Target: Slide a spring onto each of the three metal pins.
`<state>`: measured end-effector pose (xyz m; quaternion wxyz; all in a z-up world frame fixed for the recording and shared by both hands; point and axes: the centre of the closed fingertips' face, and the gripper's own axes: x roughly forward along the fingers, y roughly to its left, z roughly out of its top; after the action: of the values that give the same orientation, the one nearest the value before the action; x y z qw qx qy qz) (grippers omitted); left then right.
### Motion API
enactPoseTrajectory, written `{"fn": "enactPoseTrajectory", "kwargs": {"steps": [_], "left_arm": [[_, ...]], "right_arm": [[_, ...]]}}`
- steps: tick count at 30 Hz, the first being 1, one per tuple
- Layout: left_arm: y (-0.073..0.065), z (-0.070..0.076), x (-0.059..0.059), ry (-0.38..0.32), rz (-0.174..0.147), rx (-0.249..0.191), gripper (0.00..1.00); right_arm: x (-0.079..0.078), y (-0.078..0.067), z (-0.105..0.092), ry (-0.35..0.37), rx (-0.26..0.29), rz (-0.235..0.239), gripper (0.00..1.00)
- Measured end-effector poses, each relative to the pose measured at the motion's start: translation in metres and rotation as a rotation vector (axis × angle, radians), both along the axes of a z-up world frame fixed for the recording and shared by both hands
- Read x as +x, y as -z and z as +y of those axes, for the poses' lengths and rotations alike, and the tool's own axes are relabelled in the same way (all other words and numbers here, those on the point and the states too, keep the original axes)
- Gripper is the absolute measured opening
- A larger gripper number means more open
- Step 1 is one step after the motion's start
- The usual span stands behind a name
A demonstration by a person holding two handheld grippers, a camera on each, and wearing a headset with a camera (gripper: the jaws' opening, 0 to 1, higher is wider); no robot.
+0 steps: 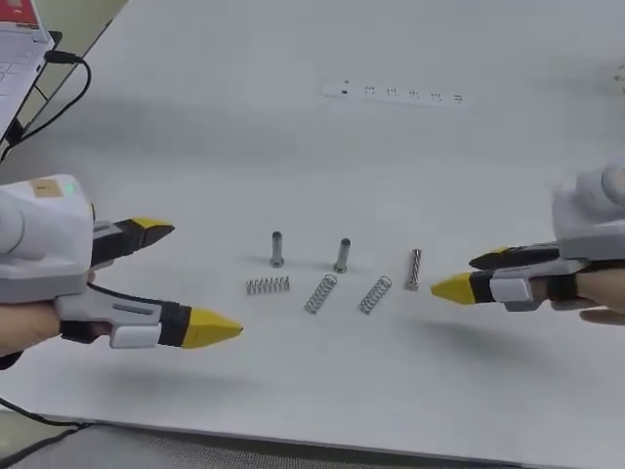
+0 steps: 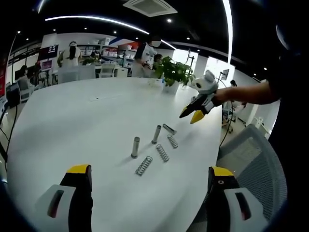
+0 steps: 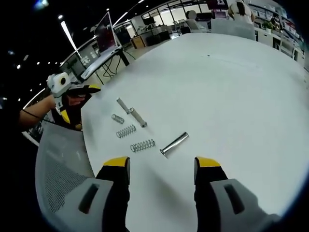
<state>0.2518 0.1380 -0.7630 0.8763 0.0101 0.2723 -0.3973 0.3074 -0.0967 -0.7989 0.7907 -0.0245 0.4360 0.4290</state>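
Three short metal pins (image 1: 277, 249) (image 1: 342, 255) (image 1: 414, 269) stand in a row on the white table (image 1: 293, 156). I cannot tell whether the right one is upright or lying. Just in front of them lie three loose springs (image 1: 268, 285) (image 1: 320, 293) (image 1: 375, 295). My left gripper (image 1: 186, 278) is open, left of the row and apart from it. My right gripper (image 1: 467, 277) is open, its yellow tip close to the right pin. In the left gripper view the pins (image 2: 135, 147) and springs (image 2: 144, 165) lie ahead of the open left gripper (image 2: 149, 179). The right gripper (image 3: 161, 162) faces the nearest pin (image 3: 174, 143) and spring (image 3: 143, 145).
A white power strip (image 1: 393, 93) lies farther back on the table. A laptop (image 1: 20, 49) with a black cable (image 1: 59, 98) sits at the far left corner. The table's front edge runs just below the grippers. A grey mesh chair (image 3: 58, 164) stands beside it. A potted plant (image 2: 174, 72) stands at the far end.
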Motion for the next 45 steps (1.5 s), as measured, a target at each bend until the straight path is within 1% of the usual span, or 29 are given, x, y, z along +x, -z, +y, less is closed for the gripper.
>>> {"fn": "enactPoseTrajectory", "kwargs": {"steps": [4,9,14,18,24,29,35,42,45], "left_arm": [[0.001,0.001,0.001,-0.002,0.002,0.0,0.97],[0.001,0.002,0.002,-0.005,0.003,0.0,0.97],[0.001,0.003,0.003,-0.009,0.002,-0.004,0.96],[0.001,0.002,0.003,-0.007,0.004,-0.002,0.96],[0.003,0.002,0.003,-0.006,0.008,-0.003,0.95],[0.003,0.003,0.003,-0.011,0.008,-0.005,0.95],[0.004,0.005,0.003,-0.017,0.011,-0.009,0.95],[0.005,0.006,0.004,-0.019,0.012,-0.013,0.94],[0.005,0.006,0.004,-0.02,0.013,-0.013,0.94]], "right_arm": [[0.005,0.003,0.006,0.007,-0.004,0.015,0.52],[0.011,0.005,0.009,0.032,-0.001,0.038,0.5],[0.019,0.01,0.008,0.079,-0.013,0.062,0.49],[0.025,0.012,0.012,0.12,-0.004,0.091,0.47],[0.034,0.02,0.017,0.157,-0.038,0.123,0.41],[0.041,0.026,0.017,0.197,-0.062,0.147,0.36],[0.043,0.033,0.016,0.233,-0.073,0.187,0.31],[0.045,0.038,0.014,0.255,-0.089,0.202,0.29],[0.045,0.04,0.014,0.265,-0.095,0.218,0.26]]}}
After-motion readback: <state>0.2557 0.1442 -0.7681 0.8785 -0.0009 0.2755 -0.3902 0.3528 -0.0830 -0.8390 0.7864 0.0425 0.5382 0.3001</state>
